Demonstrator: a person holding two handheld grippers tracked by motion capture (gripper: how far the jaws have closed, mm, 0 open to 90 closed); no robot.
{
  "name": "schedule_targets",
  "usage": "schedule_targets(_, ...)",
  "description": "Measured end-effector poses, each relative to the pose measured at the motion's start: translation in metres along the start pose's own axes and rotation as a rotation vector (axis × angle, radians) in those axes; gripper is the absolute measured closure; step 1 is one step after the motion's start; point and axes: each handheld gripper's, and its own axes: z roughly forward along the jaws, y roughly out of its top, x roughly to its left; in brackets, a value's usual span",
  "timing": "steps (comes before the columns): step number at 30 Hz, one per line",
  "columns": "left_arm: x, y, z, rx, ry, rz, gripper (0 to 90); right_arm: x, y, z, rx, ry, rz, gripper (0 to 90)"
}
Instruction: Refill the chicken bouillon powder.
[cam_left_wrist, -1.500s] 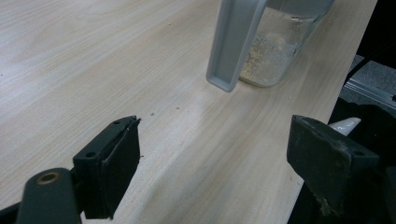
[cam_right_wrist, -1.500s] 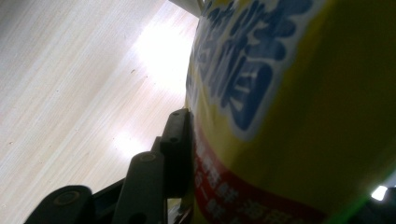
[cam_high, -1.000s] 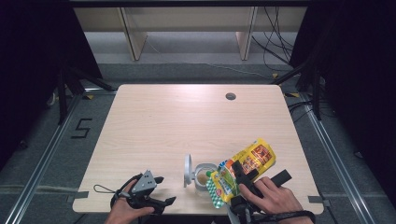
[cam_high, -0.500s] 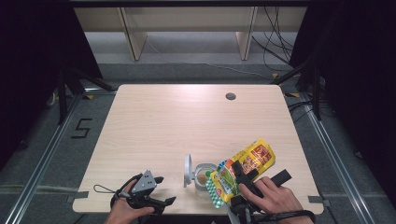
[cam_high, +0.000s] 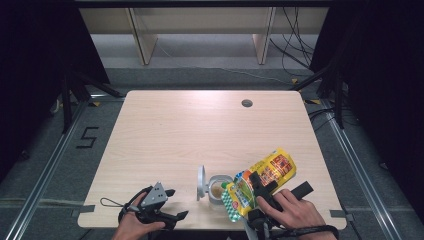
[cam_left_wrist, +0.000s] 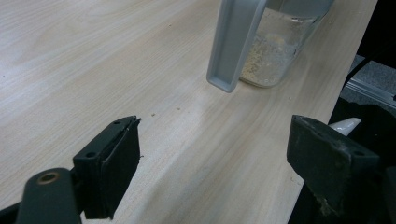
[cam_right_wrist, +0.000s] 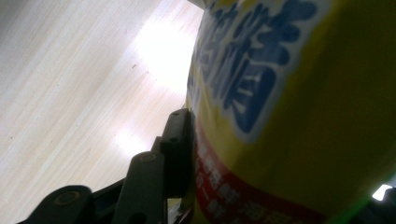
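On the wooden counter (cam_high: 200, 130), near its front edge, stands a small clear jar (cam_high: 218, 187) with its grey hinged lid (cam_high: 201, 182) flipped open and upright on the side toward the left gripper. The jar holds a shallow layer of pale, grainy stuff at the bottom.

The right gripper (cam_high: 260, 187) is clamped on a yellow-and-green snack bag (cam_high: 260, 180), its fingers (cam_right_wrist: 180, 140) pressed flat against the bag's printed side. The bag is tilted, its green end over the jar's mouth and its yellow end raised, away from the jar.

The left gripper (cam_high: 172, 205) sits low at the counter's front edge, well to the lid side of the jar. Its fingers (cam_left_wrist: 116, 163) stand wide apart with nothing between them, pointing toward the jar.
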Motion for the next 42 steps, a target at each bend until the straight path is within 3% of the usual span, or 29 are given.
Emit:
schedule_targets(1,0.0002,0.0,0.0001,0.0,0.0,0.0,17.0,-0.0006,-0.0005,-0.0003,-0.006,0.018,-0.001,62.8)
schedule_targets(3,-0.0015,-0.0006,0.0009,0.002,-0.003,-0.035,16.9,-0.0009,-0.0018,-0.0017,-0.002,-0.008,0.0,62.8)
schedule_targets(6,-0.0017,-0.0004,0.0006,0.004,-0.006,-0.032,17.0,-0.0012,-0.0026,-0.002,0.003,-0.01,-0.009,62.9)
schedule_targets(8,-0.0016,-0.0005,0.0007,0.003,-0.004,-0.034,17.0,0.002,-0.0011,-0.0019,0.011,-0.002,0.021,62.8)
schedule_targets(9,-0.0015,-0.0005,0.0005,0.003,-0.004,-0.031,17.0,0.0013,-0.0005,-0.0008,0.009,-0.003,-0.01,62.8)
schedule_targets(10,-0.0005,-0.0001,0.0003,0.0,-0.005,-0.011,17.0,0.0029,0.0003,-0.0014,0.016,-0.002,0.013,62.9)
schedule_targets(11,0.0001,0.0,0.0002,-0.001,0.001,0.0,17.0,0.0011,-0.0009,-0.0013,0.005,-0.004,-0.008,62.9)
schedule_targets(13,0.0,0.0,0.0004,-0.001,-0.005,-0.006,17.0,0.0007,-0.0022,-0.0018,0.001,-0.008,0.0,62.9)
schedule_targets(14,-0.0015,-0.0006,0.0007,0.002,-0.003,-0.034,17.0,0.0014,-0.0013,-0.0021,0.01,0.012,0.015,63.0)
schedule_targets(15,-0.0016,-0.0005,0.0008,0.002,-0.005,-0.034,17.0,0.0002,-0.0016,-0.0013,0.009,-0.009,-0.02,62.9)
schedule_targets(17,-0.0001,0.0,0.0005,0.0,-0.007,-0.004,17.0,0.0022,-0.0009,-0.0023,0.01,-0.001,0.014,63.0)
schedule_targets(18,-0.0014,-0.0005,0.0008,0.001,-0.004,-0.032,17.0,0.0012,-0.001,-0.0015,0.004,-0.004,-0.012,62.9)
schedule_targets(19,-0.0015,-0.0005,0.0008,0.001,-0.004,-0.034,17.0,0.0011,-0.0005,-0.0014,0.007,-0.004,-0.013,63.0)
schedule_targets(21,-0.0015,-0.0005,0.0006,0.001,-0.004,-0.033,17.0,0.0009,-0.0006,-0.0015,0.006,-0.005,-0.015,62.9)
schedule_targets(22,-0.0006,-0.0001,0.0006,0.0,-0.007,-0.013,17.0,0.001,-0.0005,-0.0019,0.008,-0.002,-0.015,62.9)
schedule_targets(23,-0.0016,-0.0005,0.0008,0.002,-0.005,-0.034,16.9,0.0002,-0.0005,-0.0014,0.001,0.014,-0.017,63.0)
schedule_targets(25,-0.0008,-0.0003,0.0008,0.002,-0.007,-0.019,17.0,0.0009,-0.0003,-0.0013,0.005,-0.005,-0.016,62.9)
schedule_targets(29,-0.0013,-0.0005,0.0011,0.001,-0.005,-0.032,17.0,-0.0003,-0.0001,-0.0018,0.0,0.014,-0.022,63.0)
schedule_targets(31,-0.0014,-0.0005,0.0009,0.002,-0.007,-0.031,17.0,0.0003,0.0026,-0.0047,0.012,0.015,0.003,63.0)
schedule_targets(32,-0.0015,-0.0004,0.0009,0.002,-0.006,-0.032,17.0,-0.0015,0.0033,-0.0058,0.003,-0.01,-0.026,63.0)
schedule_targets(33,-0.0008,-0.0001,0.0009,0.002,-0.008,-0.021,17.0,0.0002,0.0047,-0.0066,0.005,-0.009,0.004,63.1)
schedule_targets(34,-0.0013,-0.0004,0.0008,0.003,-0.006,-0.028,17.0,-0.0004,0.0061,-0.0061,0.004,-0.007,-0.01,63.1)
schedule_targets(35,-0.0016,-0.0004,0.0005,0.003,-0.006,-0.031,16.9,-0.0033,0.0063,-0.0044,0.003,-0.007,-0.075,63.1)
schedule_targets(36,0.0002,0.0001,-0.0001,0.001,-0.001,0.004,17.0,-0.0031,0.0067,-0.0036,0.002,0.02,-0.063,63.1)
schedule_targets(37,0.0,0.0001,-0.0002,0.001,-0.001,0.001,17.0,-0.0017,0.0067,-0.0031,0.0,0.022,-0.041,63.1)
schedule_targets(39,-0.0001,-0.0001,0.0005,-0.006,-0.002,-0.008,17.0,-0.0007,0.0066,-0.0036,-0.001,-0.001,-0.044,63.1)
schedule_targets(40,-0.0014,-0.0005,0.0007,0.001,-0.003,-0.037,17.0,-0.002,0.006,-0.0034,-0.008,-0.004,-0.068,63.1)
schedule_targets(42,-0.0014,-0.0004,0.0006,0.002,-0.005,-0.031,17.0,-0.0008,0.0063,-0.004,-0.002,-0.002,-0.043,63.1)
